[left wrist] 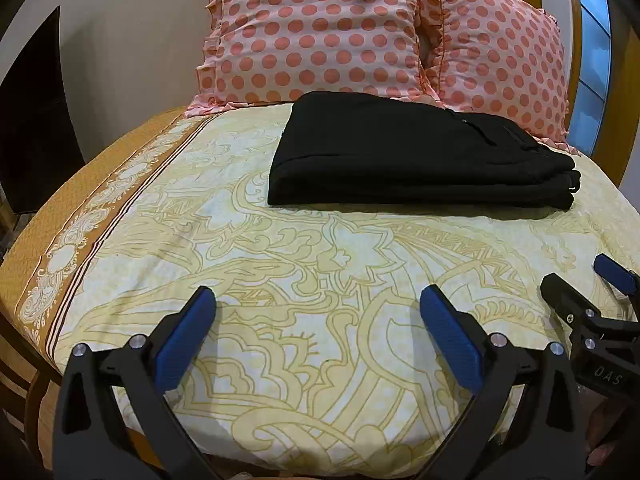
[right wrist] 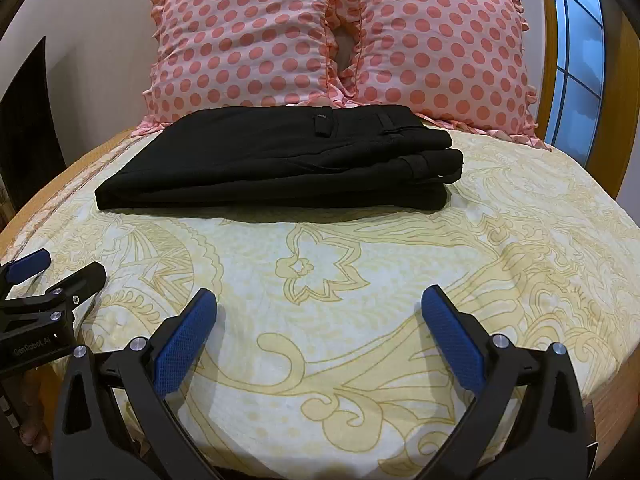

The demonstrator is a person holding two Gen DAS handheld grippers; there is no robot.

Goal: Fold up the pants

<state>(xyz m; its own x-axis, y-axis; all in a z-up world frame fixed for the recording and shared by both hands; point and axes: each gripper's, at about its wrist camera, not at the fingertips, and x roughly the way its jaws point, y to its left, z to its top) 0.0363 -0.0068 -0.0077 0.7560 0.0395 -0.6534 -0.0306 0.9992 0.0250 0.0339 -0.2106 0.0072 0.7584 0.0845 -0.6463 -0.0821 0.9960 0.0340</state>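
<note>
Your bed (left wrist: pixel 304 264) fills both views under one yellow-patterned sheet, and the single pair of black pants (left wrist: pixel 416 156) lies on its far half, just in front of the pillows and touching their ruffled lower edge. As I judge it, the folding is finished: the pants sit as one compact stack of several layers, with the waistband and belt loop at the far right. The step in hand is therefore only to leave them undisturbed. Keep both tools low at the near edge, well apart from the fabric, and do not reach in unless you want to square the right end, where the layers are slightly stepped. If you do, press lightly from above instead of pinching, since a pinch could drag the top layer.

By count: one bed, two pink polka-dot pillows (right wrist: pixel 248 36) standing side by side, one pair of pants, two tools. Your left tongs (left wrist: pixel 318 312) are spread wide and hold nothing. Your right tongs (right wrist: pixel 320 312) are equally wide apart and empty, hovering over bare sheet.
</note>
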